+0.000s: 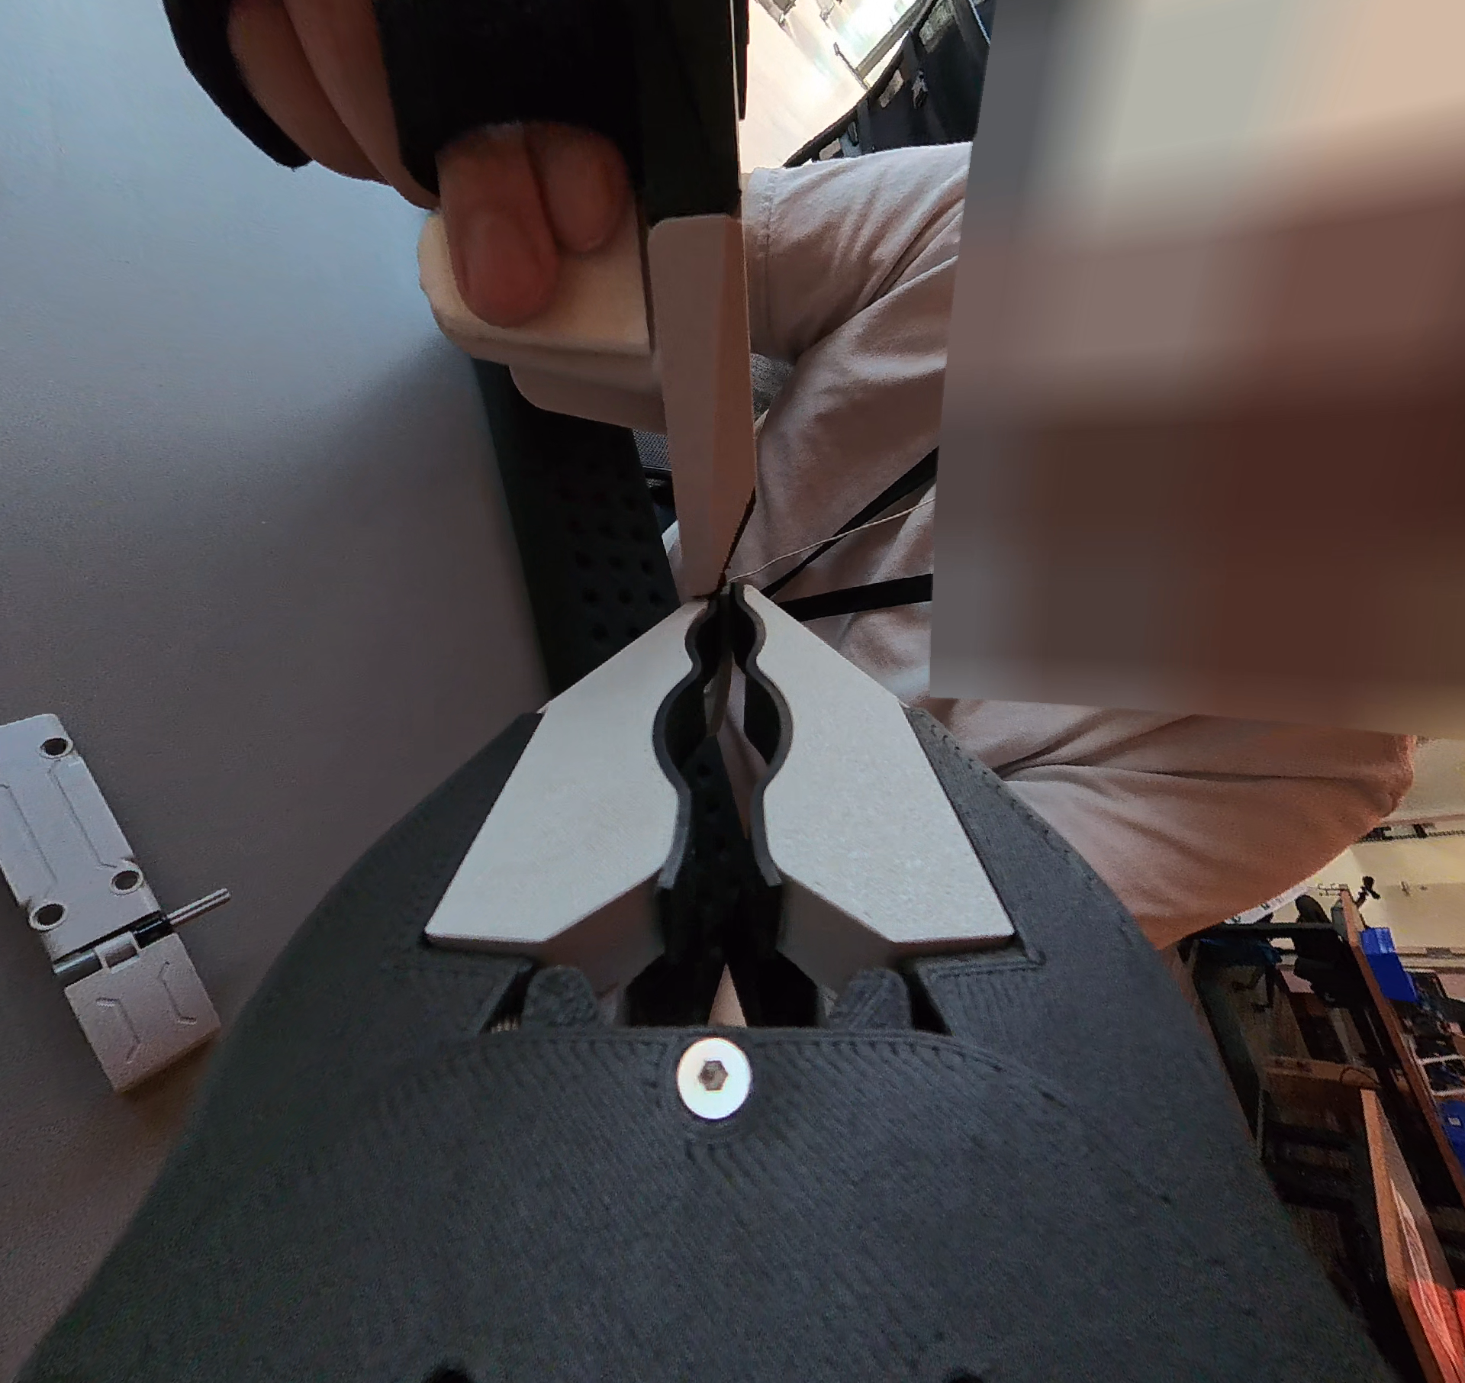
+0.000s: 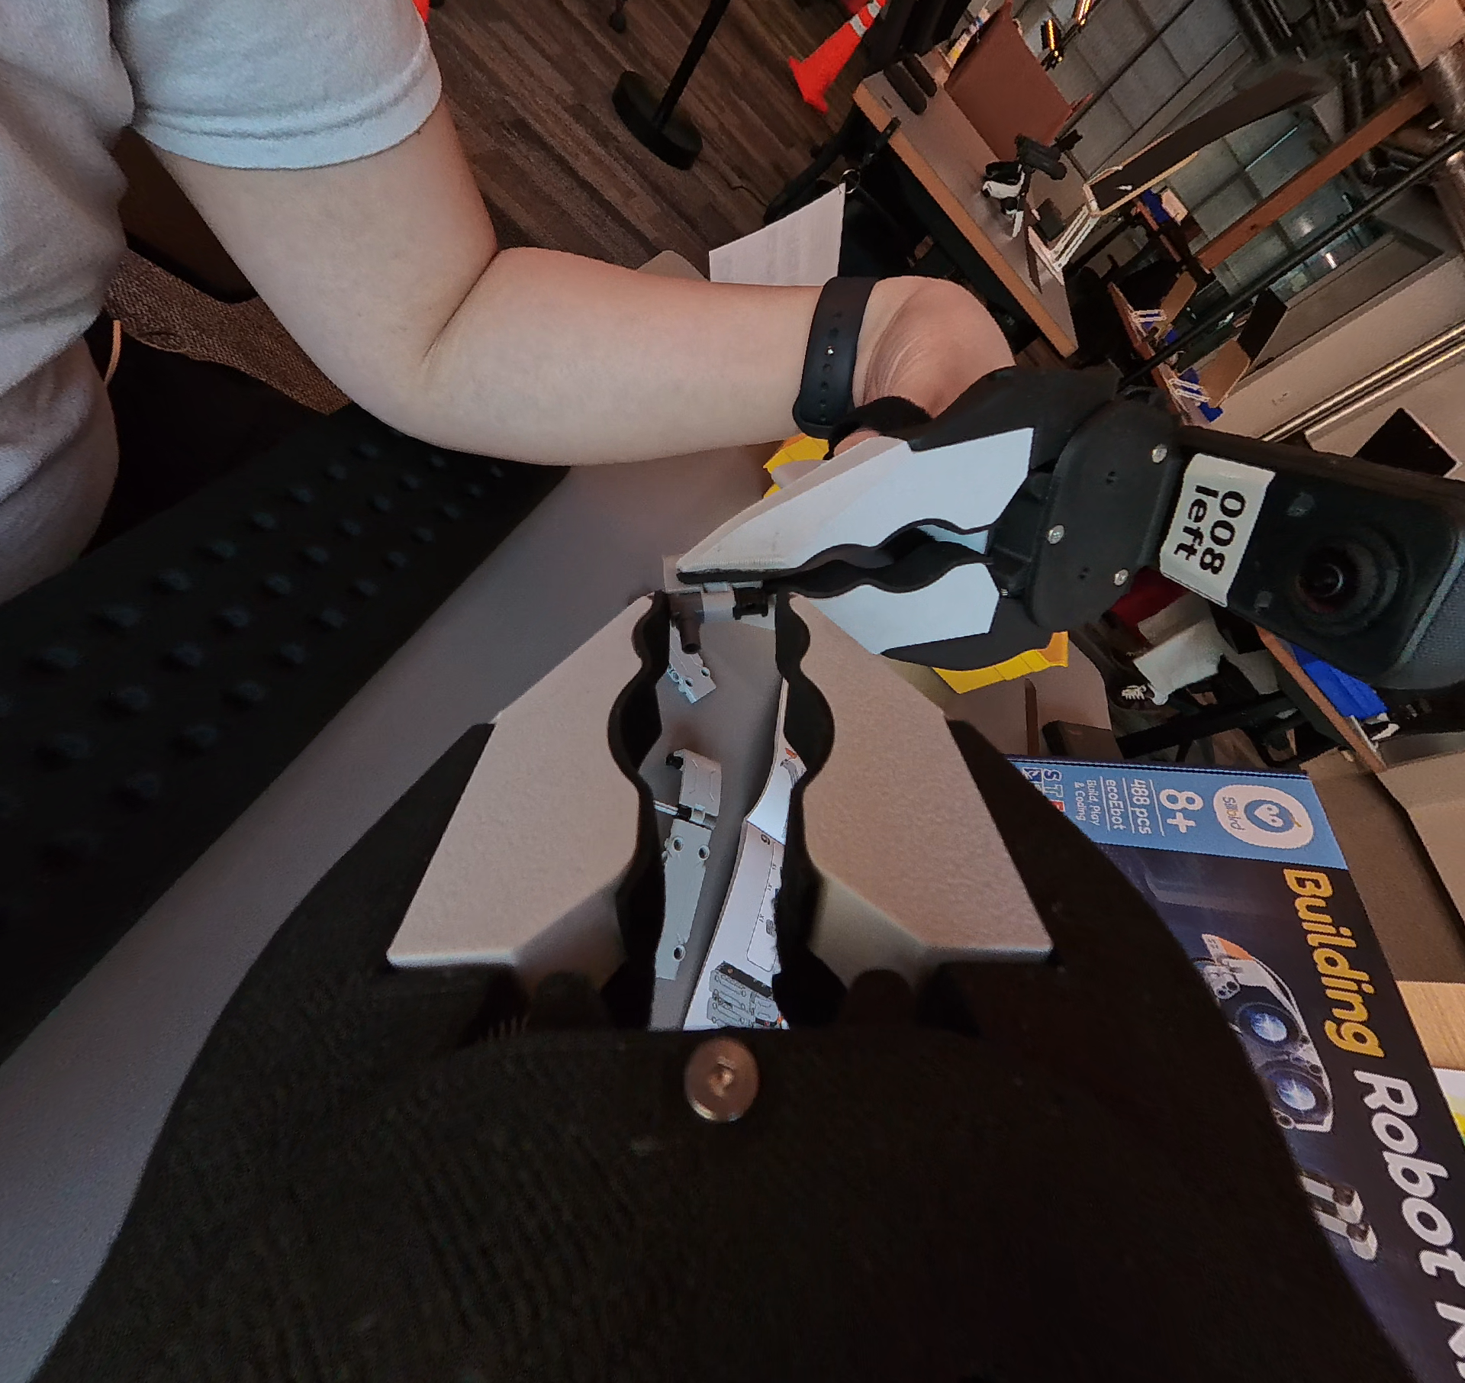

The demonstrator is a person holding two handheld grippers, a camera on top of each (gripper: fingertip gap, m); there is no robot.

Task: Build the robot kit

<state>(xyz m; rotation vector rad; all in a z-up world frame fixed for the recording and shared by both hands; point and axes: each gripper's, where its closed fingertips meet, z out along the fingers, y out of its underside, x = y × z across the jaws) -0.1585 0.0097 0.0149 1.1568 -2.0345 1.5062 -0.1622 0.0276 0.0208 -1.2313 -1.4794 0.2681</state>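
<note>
A small grey building part (image 2: 713, 598) with black pins is held in the air between both grippers. My left gripper (image 1: 725, 595) is shut, its tips pinching the part's thin edge; in the right wrist view the left gripper (image 2: 683, 569) comes in from the right. My right gripper (image 2: 720, 601) has its tips closed on the part's two ends. In the left wrist view the right gripper (image 1: 709, 584) comes down from above, tip to tip with mine, and the part is almost hidden. A hand (image 1: 491, 179) holds it.
A grey hinged part (image 1: 87, 893) lies on the grey table (image 1: 238, 473). Below the right gripper lie more grey parts (image 2: 691, 790), an instruction sheet (image 2: 753, 917) and a blue toy box (image 2: 1268, 948). A yellow bin (image 2: 1007, 663) stands behind. The person's arm (image 2: 555, 362) crosses above. The tips of both grippers are at nearly the same place.
</note>
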